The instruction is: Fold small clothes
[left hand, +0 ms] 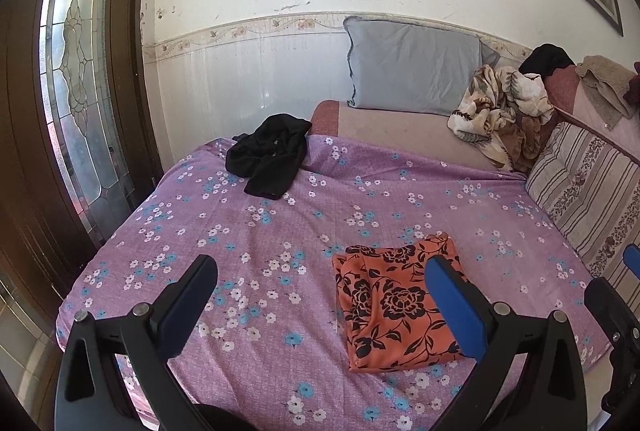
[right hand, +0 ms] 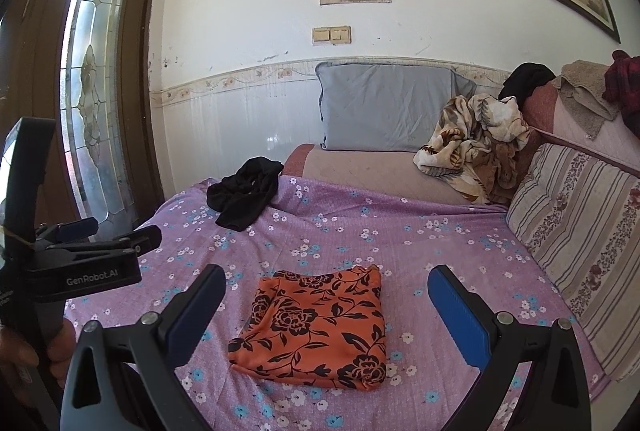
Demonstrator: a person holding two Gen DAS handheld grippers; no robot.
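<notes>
A folded orange garment with black flowers (left hand: 394,305) lies flat on the purple flowered bedsheet (left hand: 256,231); it also shows in the right wrist view (right hand: 316,327). A crumpled black garment (left hand: 268,155) lies at the sheet's far left corner, also seen in the right wrist view (right hand: 244,193). My left gripper (left hand: 320,291) is open and empty, above the sheet just left of the orange garment. My right gripper (right hand: 326,299) is open and empty, held above the orange garment. The left gripper (right hand: 116,231) shows at the left of the right wrist view.
A grey pillow (left hand: 412,67) leans on the back wall. A crumpled beige floral blanket (left hand: 500,107) sits at the back right. A striped cushion (left hand: 588,195) lines the right side. A glass-panelled door (left hand: 76,91) stands left of the bed.
</notes>
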